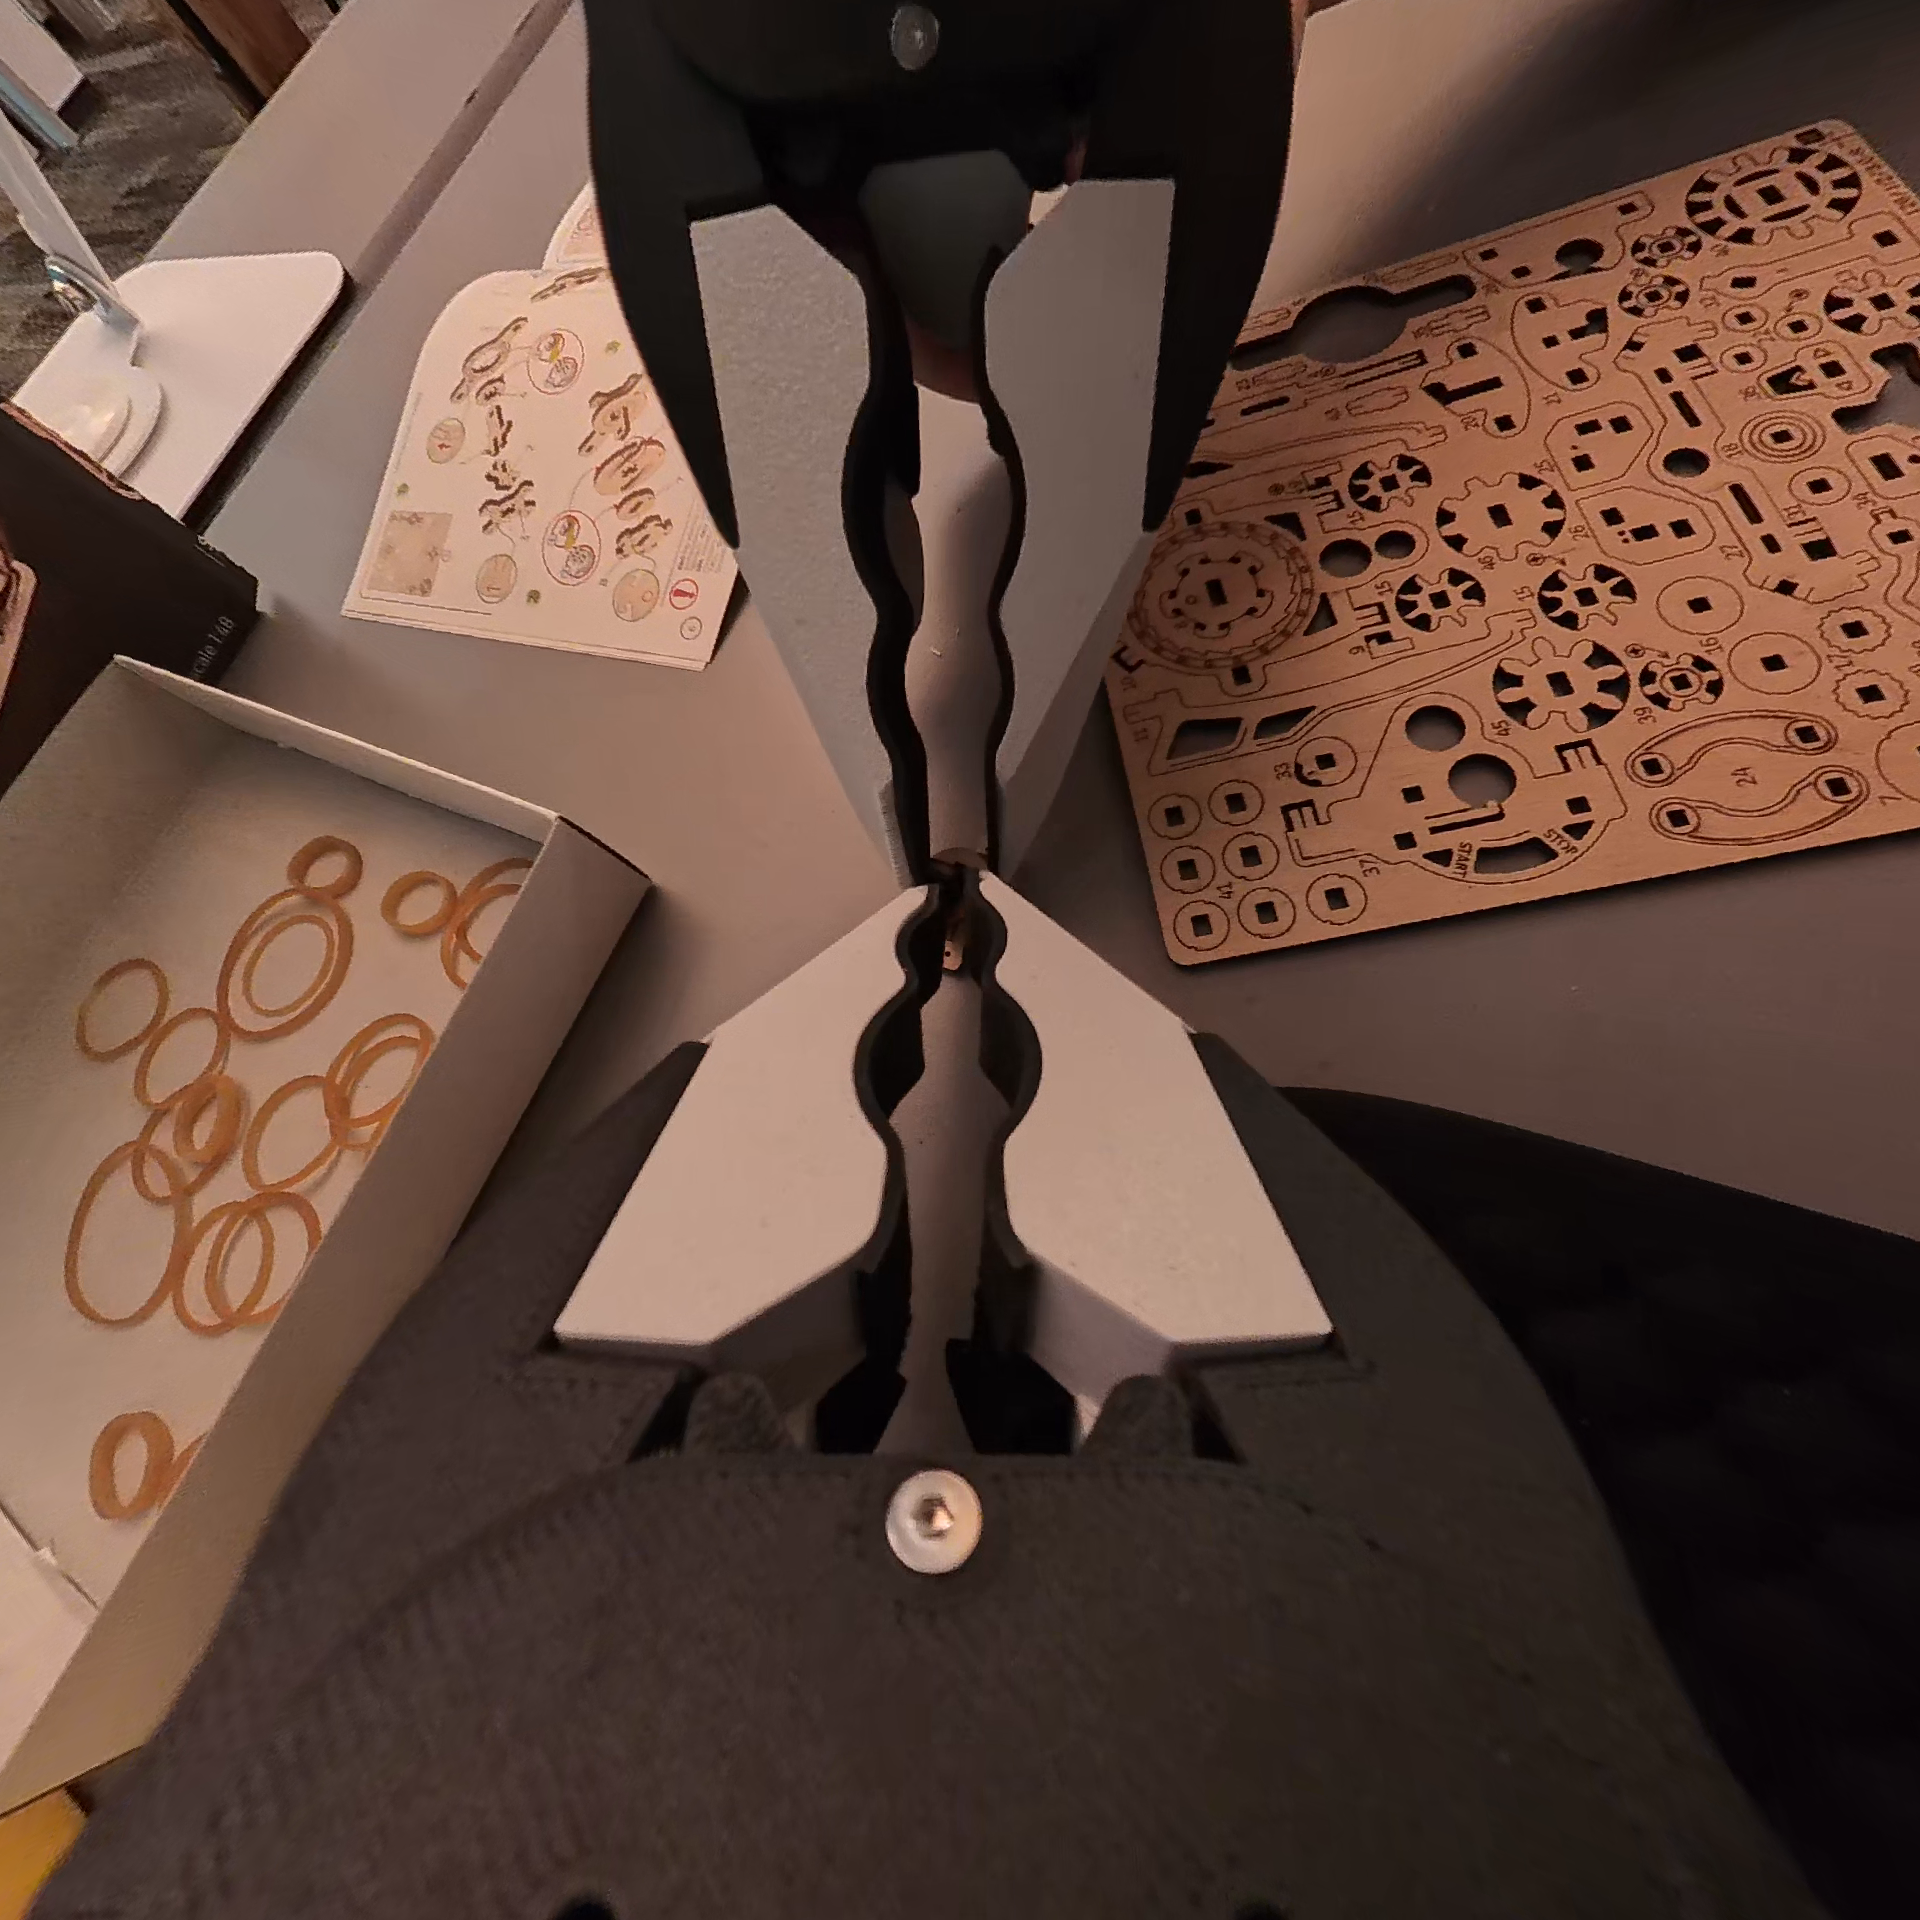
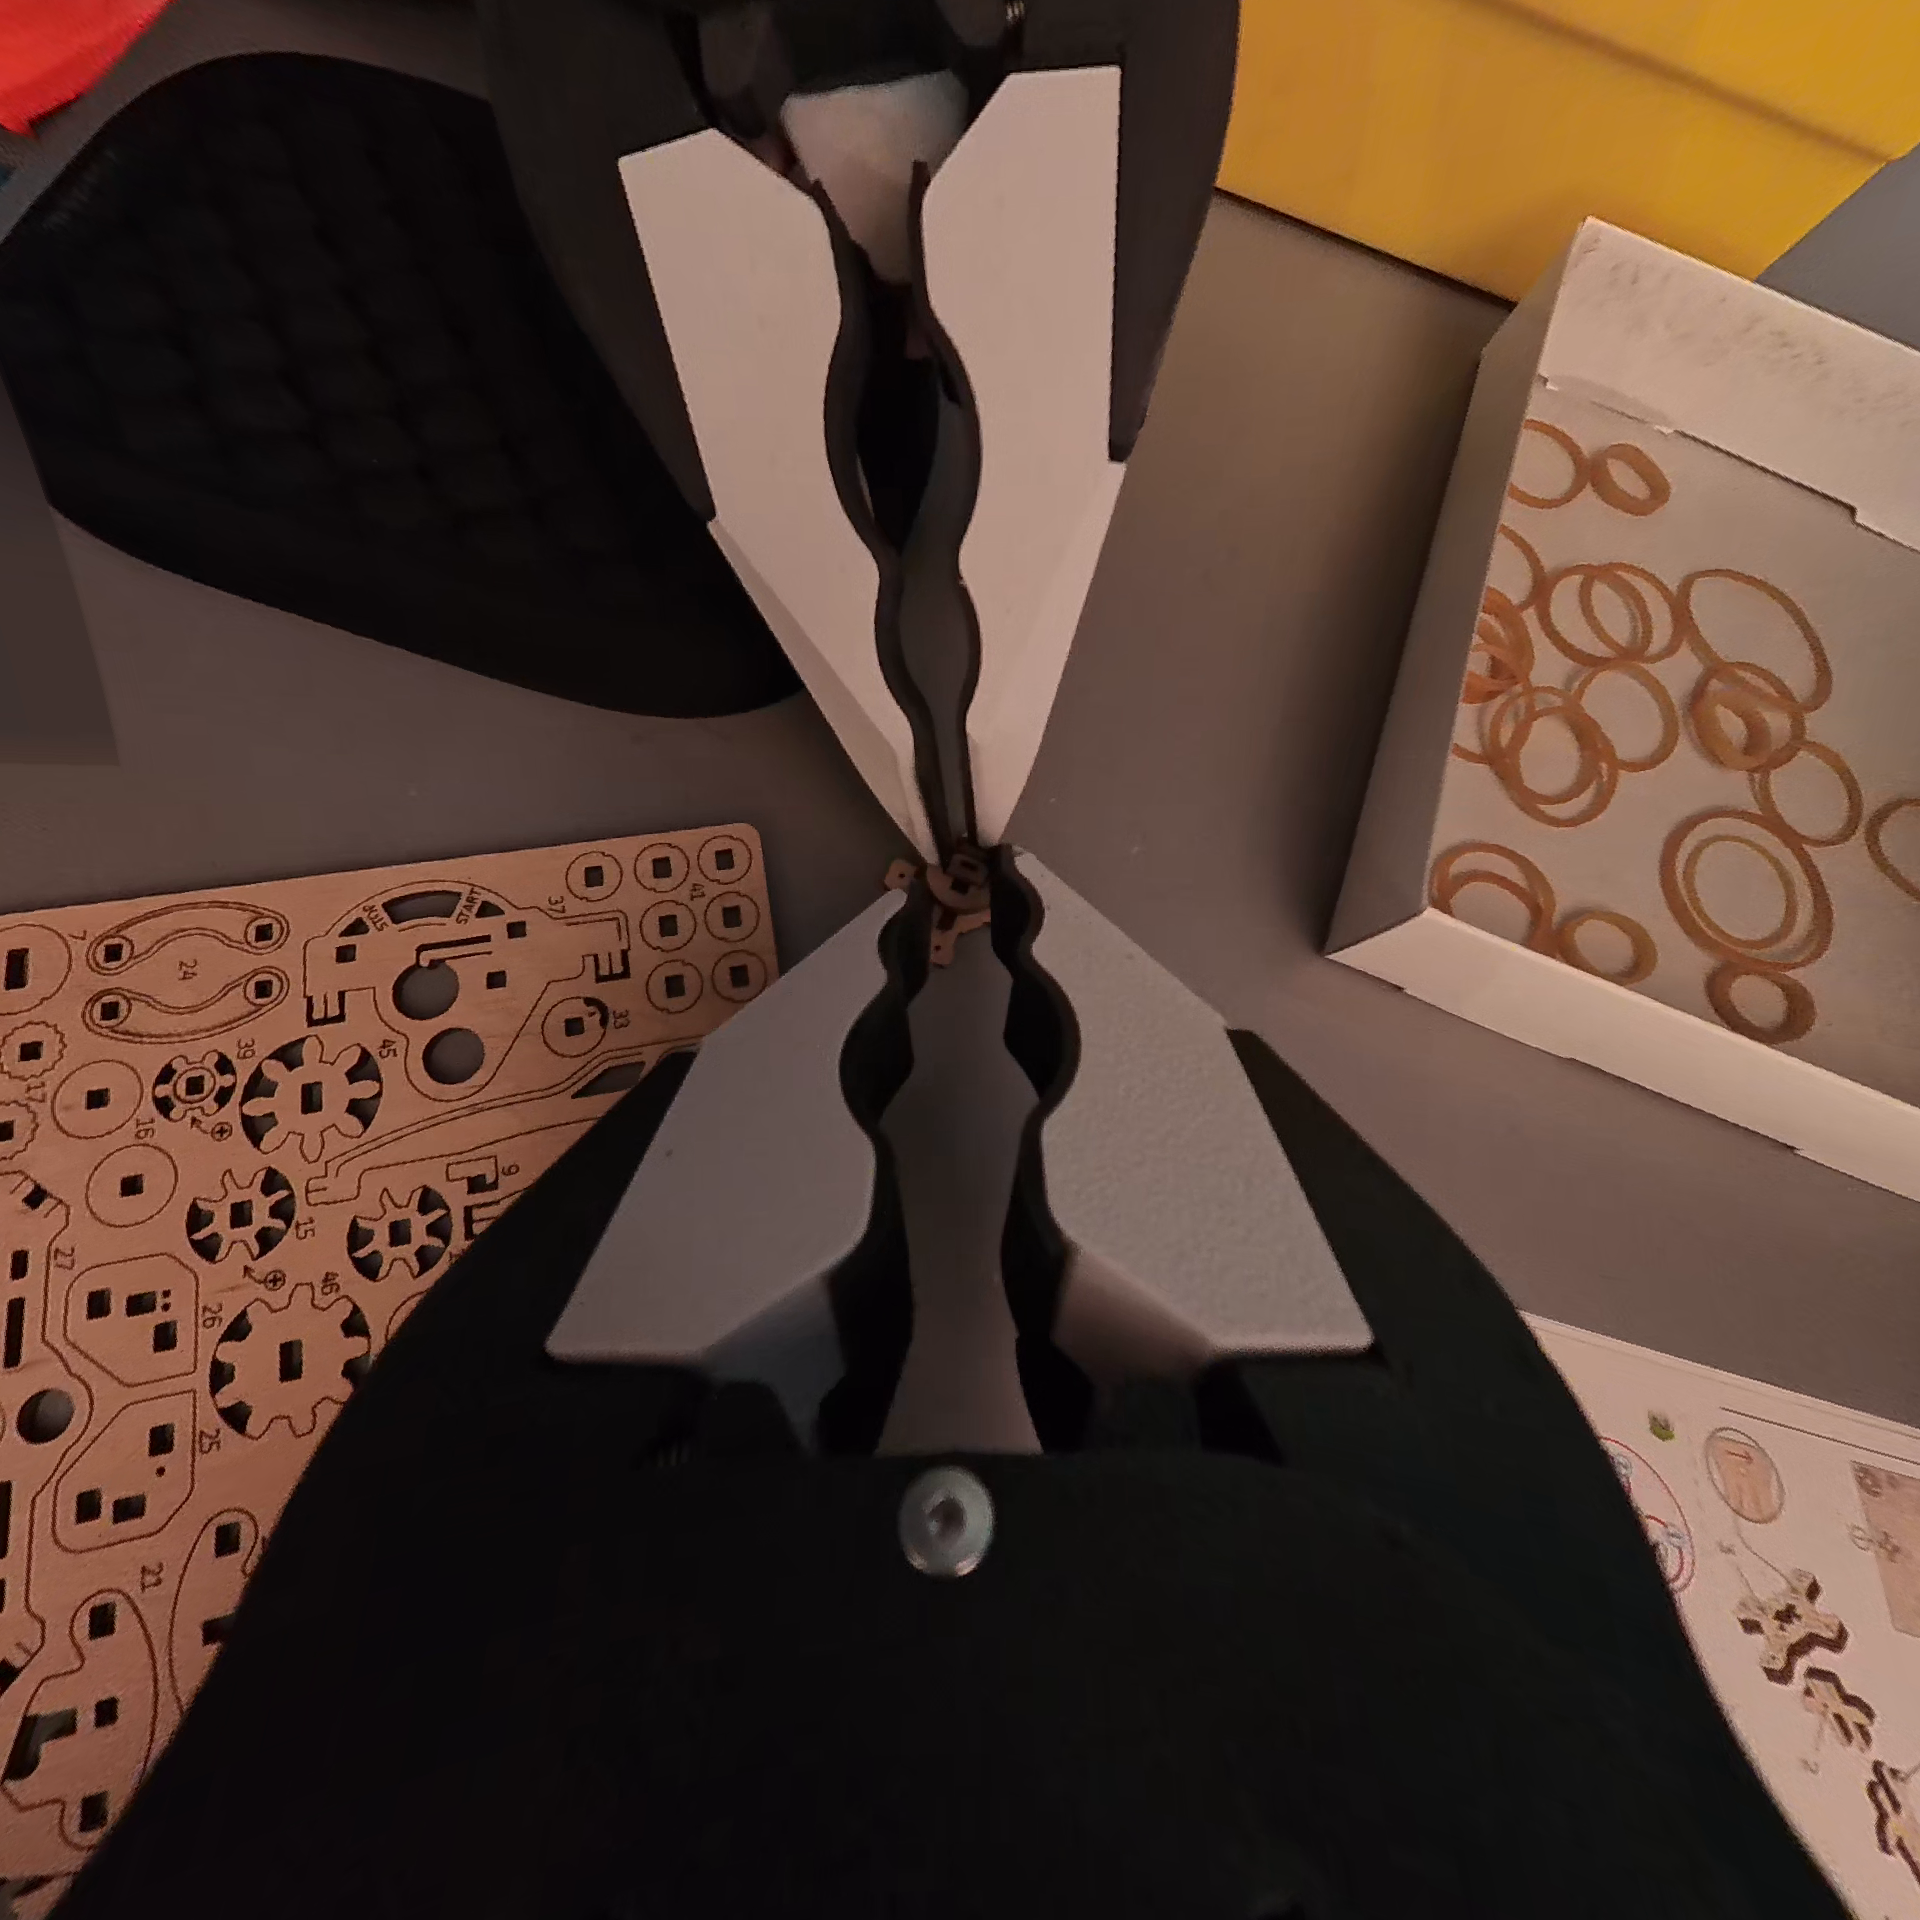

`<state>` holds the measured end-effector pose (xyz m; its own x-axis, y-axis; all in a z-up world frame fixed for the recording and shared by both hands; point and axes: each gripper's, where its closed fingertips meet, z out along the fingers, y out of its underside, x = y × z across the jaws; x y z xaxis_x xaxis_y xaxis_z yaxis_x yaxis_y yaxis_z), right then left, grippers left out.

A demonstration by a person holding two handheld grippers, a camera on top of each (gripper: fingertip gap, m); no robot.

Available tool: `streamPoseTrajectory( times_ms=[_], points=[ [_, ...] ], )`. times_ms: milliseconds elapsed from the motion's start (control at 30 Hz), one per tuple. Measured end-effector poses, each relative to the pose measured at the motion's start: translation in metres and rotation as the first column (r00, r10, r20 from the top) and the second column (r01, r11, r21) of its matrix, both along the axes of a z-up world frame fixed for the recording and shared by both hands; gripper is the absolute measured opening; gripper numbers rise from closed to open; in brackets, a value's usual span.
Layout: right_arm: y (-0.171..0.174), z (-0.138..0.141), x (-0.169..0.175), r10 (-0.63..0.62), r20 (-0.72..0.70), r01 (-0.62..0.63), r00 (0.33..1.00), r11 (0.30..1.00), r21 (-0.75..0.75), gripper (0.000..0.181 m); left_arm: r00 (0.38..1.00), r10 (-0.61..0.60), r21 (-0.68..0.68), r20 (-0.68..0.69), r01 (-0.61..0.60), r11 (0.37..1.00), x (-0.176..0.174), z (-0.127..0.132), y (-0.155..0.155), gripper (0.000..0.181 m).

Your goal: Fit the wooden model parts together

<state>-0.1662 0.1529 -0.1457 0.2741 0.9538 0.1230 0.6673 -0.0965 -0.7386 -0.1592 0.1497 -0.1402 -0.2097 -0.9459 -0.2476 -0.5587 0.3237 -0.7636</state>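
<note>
My left gripper (image 1: 951,909) and my right gripper (image 1: 951,857) meet tip to tip above the grey table. Both are shut on small wooden model parts. In the left wrist view only a sliver of a pale wooden part (image 1: 954,938) shows between my left fingertips. In the right wrist view my right gripper (image 2: 954,881) pinches small notched wooden parts (image 2: 942,938), and the left gripper (image 2: 949,831) comes down from the top onto the same cluster. How the parts join is hidden by the fingertips.
A laser-cut wooden parts sheet (image 1: 1558,582) (image 2: 260,1143) lies flat beside the grippers. An open white box (image 1: 468,1195) (image 2: 1434,675) holds several rubber bands (image 1: 208,1127) (image 2: 1745,717). An instruction sheet (image 1: 540,468) (image 2: 1766,1621) lies on the table. A black box (image 1: 104,592) stands at the far left. My two grippers' fingertips are within a few centimetres of each other.
</note>
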Motion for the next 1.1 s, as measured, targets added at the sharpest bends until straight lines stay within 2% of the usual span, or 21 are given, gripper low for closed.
streamPoseTrajectory(
  times_ms=[133, 200, 333, 433, 600, 767, 1100],
  points=[
    [0.0, 0.001, 0.0, 0.018, 0.006, -0.018, 1.0, 1.0, 0.007, 0.013, 1.0, -0.007, 0.007, -0.001, 0.007, 1.0, 0.0, 0.0, -0.001, 0.001],
    [0.0, 0.003, 0.0, 0.016, -0.018, -0.017, 1.0, 0.999, -0.035, 0.013, 1.0, -0.015, 0.031, 0.004, 0.015, 0.999, 0.0, 0.0, -0.001, 0.0],
    [0.003, 0.014, 0.005, -0.048, -0.114, 0.036, 0.992, 0.994, -0.104, 0.01, 1.0, -0.017, 0.079, 0.015, 0.016, 0.997, 0.0, 0.0, -0.002, 0.0],
    [0.008, 0.021, 0.006, -0.088, -0.168, 0.072, 0.982, 0.993, -0.096, 0.001, 1.0, -0.007, 0.073, 0.017, 0.006, 0.997, 0.0, 0.001, 0.0, 0.0],
    [0.005, 0.007, 0.004, -0.063, -0.116, 0.051, 0.991, 0.994, -0.101, 0.0, 1.0, 0.002, 0.063, 0.023, -0.003, 0.998, 0.001, 0.001, 0.001, 0.002],
    [0.006, 0.006, 0.003, -0.082, -0.154, 0.058, 0.985, 0.987, -0.151, 0.0, 1.0, 0.002, 0.05, 0.026, -0.003, 0.999, 0.001, 0.001, 0.001, 0.002],
    [0.005, 0.004, 0.004, -0.08, -0.112, 0.063, 0.99, 0.987, -0.15, 0.002, 1.0, 0.011, 0.019, 0.026, -0.011, 1.0, 0.002, 0.0, 0.001, 0.002]
  ],
)
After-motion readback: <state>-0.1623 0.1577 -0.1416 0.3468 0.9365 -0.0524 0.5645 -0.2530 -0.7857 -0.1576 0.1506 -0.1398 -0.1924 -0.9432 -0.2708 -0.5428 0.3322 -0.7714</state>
